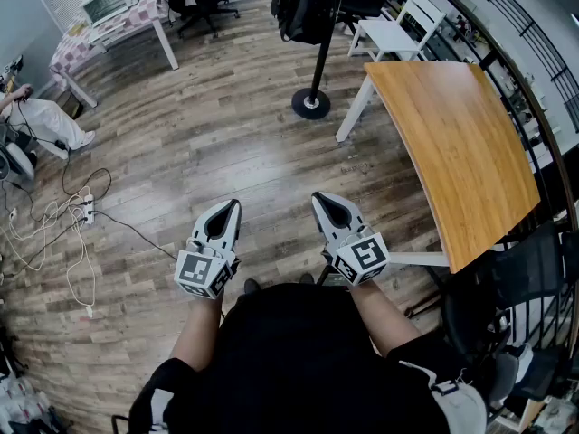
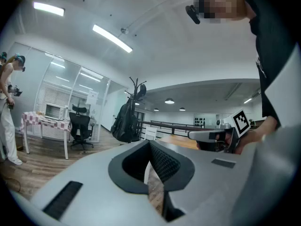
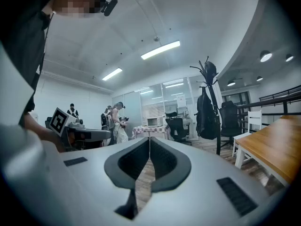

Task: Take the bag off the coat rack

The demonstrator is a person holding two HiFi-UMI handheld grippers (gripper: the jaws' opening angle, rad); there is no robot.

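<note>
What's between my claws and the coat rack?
Only bare wooden floor up to the coat rack, in the head view; the table stands to the right.

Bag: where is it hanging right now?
In the head view the black bag hangs on the coat rack at top centre, far across the floor, just left of the white chair and the wooden table.

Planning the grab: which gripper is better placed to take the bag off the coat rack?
Right, probably. Both are shut, empty and far off, but the right gripper lines up with the coat rack and bag; the left gripper sits further aside.
</note>
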